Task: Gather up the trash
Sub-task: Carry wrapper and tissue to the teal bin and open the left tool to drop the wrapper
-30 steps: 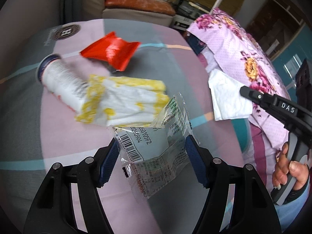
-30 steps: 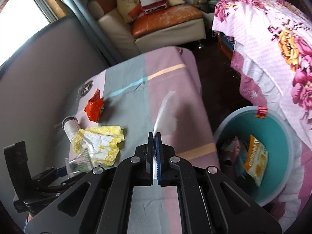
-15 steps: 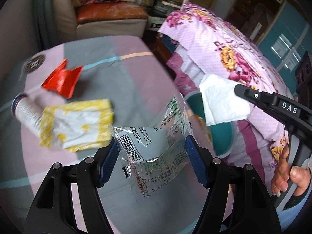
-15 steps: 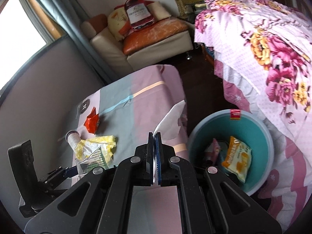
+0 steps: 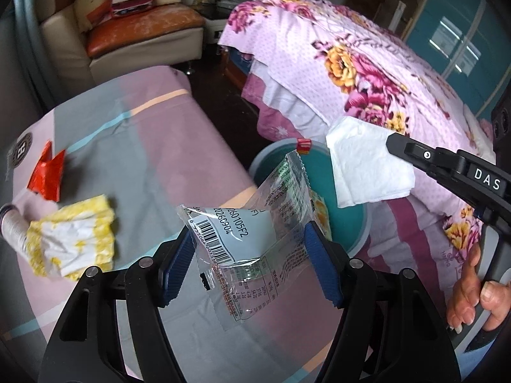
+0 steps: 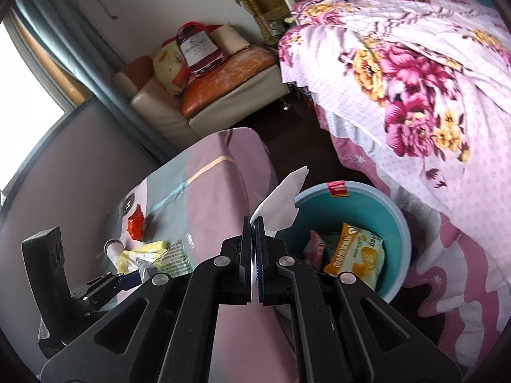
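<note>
My left gripper [image 5: 247,255] is shut on a clear plastic wrapper [image 5: 252,239] with a barcode, held above the table's right edge near the teal trash bin [image 5: 357,236]. My right gripper [image 6: 254,229] is shut on a white tissue [image 6: 281,201], held over the bin's [image 6: 396,223] near rim; the tissue also shows in the left wrist view [image 5: 367,162]. On the table lie a red wrapper [image 5: 48,172], a yellow-and-white wrapper [image 5: 70,239] and a white cup [image 5: 12,226] on its side.
The table has a pink and grey cloth [image 5: 143,146]. The bin holds a yellow snack bag [image 6: 354,255] and other trash. A bed with a floral cover [image 5: 367,63] stands right of the bin. A sofa [image 5: 134,32] stands at the back.
Both grippers have moved right, off the table toward the bin, each still holding its piece. The table litter has not moved.
</note>
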